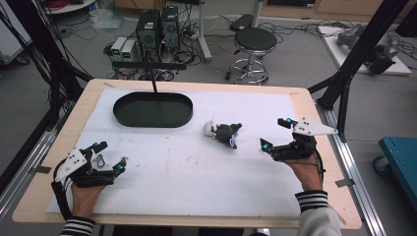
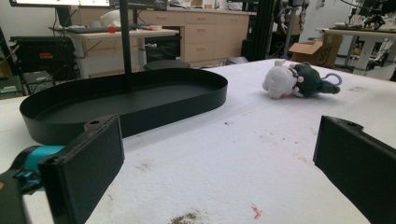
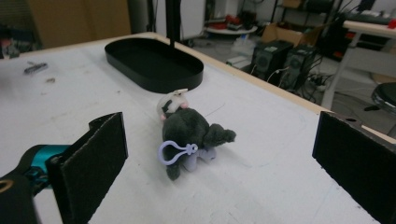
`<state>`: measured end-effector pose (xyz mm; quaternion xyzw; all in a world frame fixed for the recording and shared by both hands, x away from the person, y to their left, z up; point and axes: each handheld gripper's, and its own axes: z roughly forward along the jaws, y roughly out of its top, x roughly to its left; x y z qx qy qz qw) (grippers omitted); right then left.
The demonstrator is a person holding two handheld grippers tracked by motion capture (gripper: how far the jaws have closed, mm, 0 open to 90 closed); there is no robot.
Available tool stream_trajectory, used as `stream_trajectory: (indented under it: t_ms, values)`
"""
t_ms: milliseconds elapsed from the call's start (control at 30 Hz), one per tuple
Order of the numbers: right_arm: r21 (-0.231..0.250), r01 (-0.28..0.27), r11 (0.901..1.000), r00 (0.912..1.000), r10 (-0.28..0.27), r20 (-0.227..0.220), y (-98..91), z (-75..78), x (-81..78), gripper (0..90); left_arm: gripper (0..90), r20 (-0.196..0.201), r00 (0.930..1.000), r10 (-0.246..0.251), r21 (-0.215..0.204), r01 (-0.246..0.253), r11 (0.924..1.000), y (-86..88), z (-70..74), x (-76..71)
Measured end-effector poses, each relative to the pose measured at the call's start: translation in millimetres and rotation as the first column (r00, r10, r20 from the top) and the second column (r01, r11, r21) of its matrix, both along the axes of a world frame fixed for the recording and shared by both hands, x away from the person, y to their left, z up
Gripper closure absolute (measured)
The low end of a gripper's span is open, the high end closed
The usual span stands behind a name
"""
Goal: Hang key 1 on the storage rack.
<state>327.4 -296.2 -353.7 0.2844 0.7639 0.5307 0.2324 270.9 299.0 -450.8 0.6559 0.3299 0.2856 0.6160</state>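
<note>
A small plush toy (image 1: 223, 132), dark grey with a white head and a lilac clip loop, lies on its side near the middle of the white mat (image 1: 187, 167). The same plush toy (image 3: 187, 133) lies just ahead of my right gripper (image 3: 219, 168), whose jaws stand wide apart with nothing between them. From above, the right gripper (image 1: 275, 133) sits to the toy's right. My left gripper (image 1: 109, 157) rests open at the mat's near left, far from the plush toy (image 2: 299, 80). A black oval tray (image 1: 153, 109) lies empty at the back left.
A small metal clip (image 1: 99, 160) lies on the mat beside the left gripper. A thin black post (image 1: 154, 84) rises behind the tray. The black oval tray (image 2: 126, 100) stands ahead of the left gripper. Black frame struts (image 1: 354, 64) stand at the table's right corner.
</note>
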Motion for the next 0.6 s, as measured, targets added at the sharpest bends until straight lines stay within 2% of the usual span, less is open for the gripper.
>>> stream_trajectory:
  t_ms: [67,100,200,233,300,333,433,467,500,533,600]
  values:
    - [-0.015,-0.007,0.9999,0.9999,0.007,-0.009,2.2,2.6,2.8,2.5,2.3,0.000,1.0000,0.000,0.001,0.000,1.0000,0.0,0.0,0.0]
    - [-0.047,-0.027,0.9985,0.9996,0.027,-0.006,6.2,7.4,8.9,2.5,2.3,0.001,1.0000,0.000,0.001,0.000,1.0000,0.0,0.0,0.0]
    - [-0.074,-0.043,0.9963,0.9988,0.042,-0.026,10.6,10.9,14.0,2.5,2.3,0.001,1.0000,-0.001,0.000,0.001,1.0000,0.0,-0.1,-0.1]
    - [-0.102,-0.061,0.9929,0.9978,0.058,-0.031,15.2,13.4,19.8,2.5,2.3,0.001,1.0000,-0.001,0.001,0.001,1.0000,0.1,0.0,-0.1]
    - [-0.115,-0.069,0.9910,0.9970,0.064,-0.043,17.8,14.4,22.5,2.5,2.3,0.002,1.0000,0.000,0.002,0.000,1.0000,0.1,0.0,-0.2]
    - [-0.141,-0.086,0.9863,0.9954,0.079,-0.054,22.8,16.1,28.1,2.5,2.3,0.002,1.0000,0.000,0.002,0.000,1.0000,0.0,0.0,-0.2]
    - [-0.159,-0.103,0.9818,0.9937,0.095,-0.060,27.6,17.2,33.7,2.5,2.3,0.004,1.0000,0.002,0.001,-0.002,1.0000,-0.3,-0.1,-0.3]
    - [-0.185,-0.119,0.9756,0.9911,0.106,-0.080,33.6,18.1,39.0,2.5,2.3,0.004,1.0000,0.002,0.001,-0.002,1.0000,-0.3,-0.1,-0.3]
    - [-0.185,-0.119,0.9756,0.9911,0.106,-0.080,33.6,18.1,39.0,2.5,2.3,0.004,1.0000,0.001,0.001,-0.001,1.0000,-0.3,-0.1,-0.3]
    - [-0.218,-0.134,0.9668,0.9891,0.117,-0.089,39.5,19.6,44.9,2.5,2.3,0.004,1.0000,0.001,0.000,-0.001,1.0000,-0.3,-0.1,-0.3]
    - [-0.232,-0.150,0.9610,0.9860,0.128,-0.107,45.3,20.7,49.7,2.5,2.3,0.004,1.0000,0.001,0.001,-0.001,1.0000,-0.3,-0.1,-0.3]
